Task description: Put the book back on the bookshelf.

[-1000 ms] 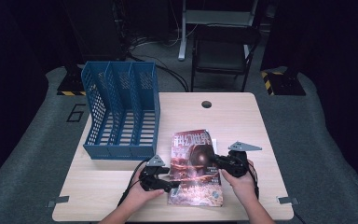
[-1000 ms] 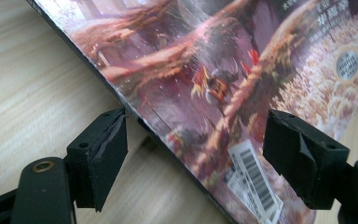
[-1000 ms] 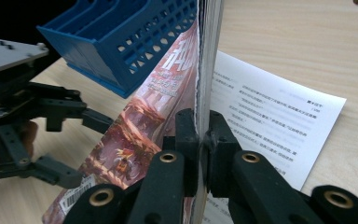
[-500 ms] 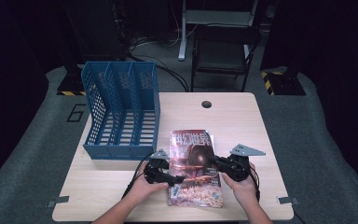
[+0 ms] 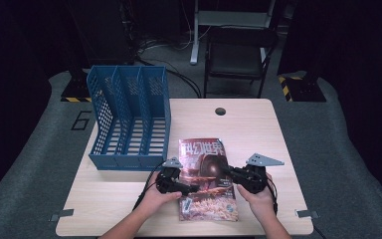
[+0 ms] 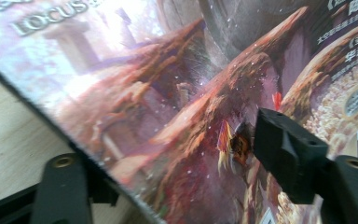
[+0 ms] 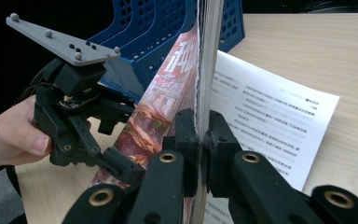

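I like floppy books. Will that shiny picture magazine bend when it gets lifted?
Probably a bit: the thin glossy magazine looks bendy, so it may sag. The right gripper pinches its edge; the left gripper, jaws just closing, straddles the other. Gloss might slip.

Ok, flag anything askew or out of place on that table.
The magazine is off the table along its right edge, pinched in the right gripper. The left gripper straddles its other edge. A printed sheet lies under it. The blue file rack stands square.

Black hand-held gripper [image 5: 185, 188], grey plate
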Demonstrator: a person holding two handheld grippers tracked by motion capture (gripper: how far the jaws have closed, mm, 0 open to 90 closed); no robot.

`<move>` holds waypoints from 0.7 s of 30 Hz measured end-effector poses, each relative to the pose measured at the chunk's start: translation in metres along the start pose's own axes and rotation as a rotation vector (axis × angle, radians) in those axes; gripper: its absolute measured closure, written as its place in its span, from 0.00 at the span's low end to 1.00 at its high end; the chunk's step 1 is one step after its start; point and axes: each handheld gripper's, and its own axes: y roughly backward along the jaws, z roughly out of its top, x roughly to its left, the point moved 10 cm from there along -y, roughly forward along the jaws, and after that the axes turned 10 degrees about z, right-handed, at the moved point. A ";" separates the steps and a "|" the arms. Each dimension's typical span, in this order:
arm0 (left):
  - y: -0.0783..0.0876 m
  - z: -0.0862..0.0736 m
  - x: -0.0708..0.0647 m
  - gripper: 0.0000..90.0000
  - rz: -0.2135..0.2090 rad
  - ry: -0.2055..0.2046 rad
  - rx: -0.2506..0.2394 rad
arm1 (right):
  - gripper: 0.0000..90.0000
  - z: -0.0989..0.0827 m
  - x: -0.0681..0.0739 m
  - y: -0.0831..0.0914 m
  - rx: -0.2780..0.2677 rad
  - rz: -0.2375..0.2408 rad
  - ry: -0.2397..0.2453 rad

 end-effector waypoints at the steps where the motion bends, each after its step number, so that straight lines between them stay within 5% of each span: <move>1: 0.002 0.000 0.000 0.41 -0.008 0.000 0.003 | 0.95 0.000 0.000 0.000 -0.004 0.002 -0.007; 9: 0.020 0.006 -0.002 0.64 -0.039 0.052 -0.020 | 0.95 0.000 -0.001 0.002 -0.005 0.021 -0.018; 21: 0.037 0.012 -0.010 0.78 -0.047 0.013 -0.018 | 0.95 0.000 -0.006 0.003 -0.001 0.032 -0.055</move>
